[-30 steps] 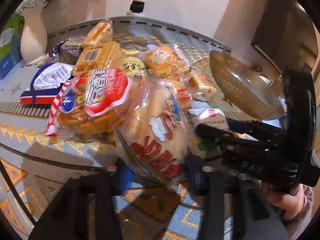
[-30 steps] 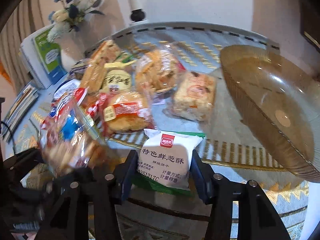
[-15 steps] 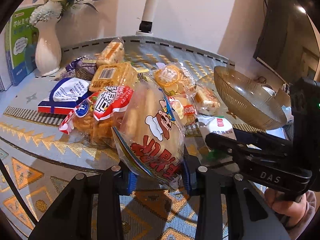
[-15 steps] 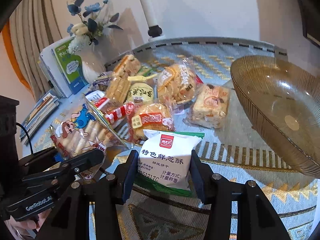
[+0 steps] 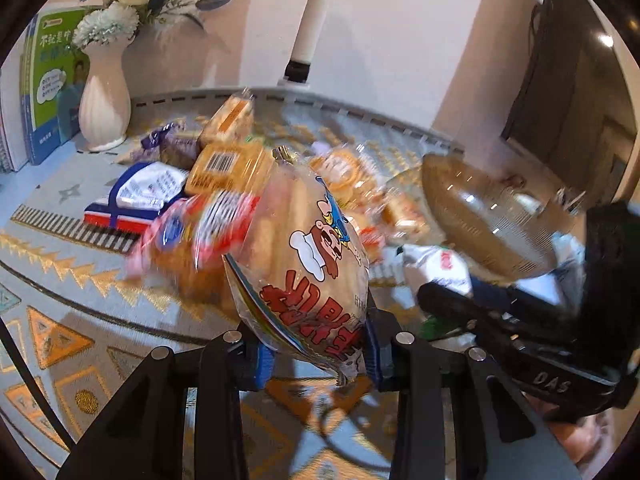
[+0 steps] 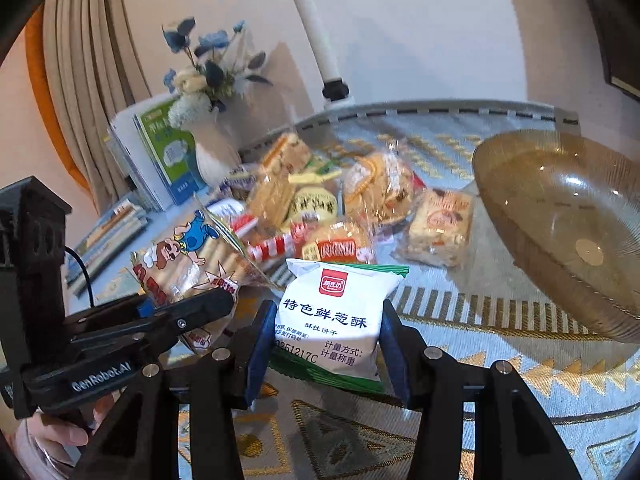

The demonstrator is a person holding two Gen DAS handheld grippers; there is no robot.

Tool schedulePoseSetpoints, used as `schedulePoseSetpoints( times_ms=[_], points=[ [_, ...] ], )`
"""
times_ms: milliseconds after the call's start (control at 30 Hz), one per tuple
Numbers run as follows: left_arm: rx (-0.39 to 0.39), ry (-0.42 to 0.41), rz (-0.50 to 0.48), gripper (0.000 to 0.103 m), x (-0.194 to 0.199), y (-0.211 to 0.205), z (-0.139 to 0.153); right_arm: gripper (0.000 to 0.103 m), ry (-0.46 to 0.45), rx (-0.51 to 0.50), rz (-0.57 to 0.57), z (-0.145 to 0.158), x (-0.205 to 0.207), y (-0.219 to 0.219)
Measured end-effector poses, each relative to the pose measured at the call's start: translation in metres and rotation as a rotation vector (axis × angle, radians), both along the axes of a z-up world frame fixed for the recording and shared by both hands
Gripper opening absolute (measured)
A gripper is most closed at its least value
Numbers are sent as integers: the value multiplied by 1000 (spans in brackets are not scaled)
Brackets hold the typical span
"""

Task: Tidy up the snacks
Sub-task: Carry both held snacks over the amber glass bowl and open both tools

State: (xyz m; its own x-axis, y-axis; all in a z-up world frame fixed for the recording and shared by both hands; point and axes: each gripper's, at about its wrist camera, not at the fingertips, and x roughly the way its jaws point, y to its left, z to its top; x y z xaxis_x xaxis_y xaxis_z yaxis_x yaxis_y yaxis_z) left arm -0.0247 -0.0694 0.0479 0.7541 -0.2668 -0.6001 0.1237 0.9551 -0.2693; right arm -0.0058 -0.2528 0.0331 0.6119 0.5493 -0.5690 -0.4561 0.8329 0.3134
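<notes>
A glossy clear breadstick bag (image 5: 304, 264) is being clamped by the left gripper (image 5: 318, 354), a white pillow-shaped biscuit packet (image 6: 332, 316) by the right gripper (image 6: 326, 342); both are being held higher above the patterned bench (image 6: 500, 344) than before.

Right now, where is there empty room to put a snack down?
The amber glass bowl is empty. The patterned tablecloth is bare on the near side of the snack pile. Crowded: the pile itself, running back to the white vase.

- Snack pile (image 6: 320, 208) mid-desk (image 6: 500, 360); bowl (image 6: 560, 220) to its right.
- Vase (image 5: 105, 100) behind pile, left; books (image 5: 44, 92) left of vase.
- Stick pack (image 5: 304, 264) in left claw (image 5: 318, 356); biscuit pack (image 6: 328, 320) in right claw (image 6: 326, 344), before pile.
</notes>
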Motion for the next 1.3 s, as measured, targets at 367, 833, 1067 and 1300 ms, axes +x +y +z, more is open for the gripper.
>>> schedulePoseSetpoints(
  times_ms=[367, 833, 1067, 1300],
  points=[
    [91, 54, 55, 32, 48, -18, 58, 49, -23, 82, -27, 67, 31, -34],
    [147, 37, -143, 32, 139, -135, 84, 49, 51, 87, -305, 85, 128, -149],
    [203, 115, -256, 76, 159, -184, 50, 88, 88, 117, -437, 67, 132, -186],
    [288, 104, -225, 86, 150, -174, 45, 97, 127, 78, -438, 58, 131, -180]
  ],
)
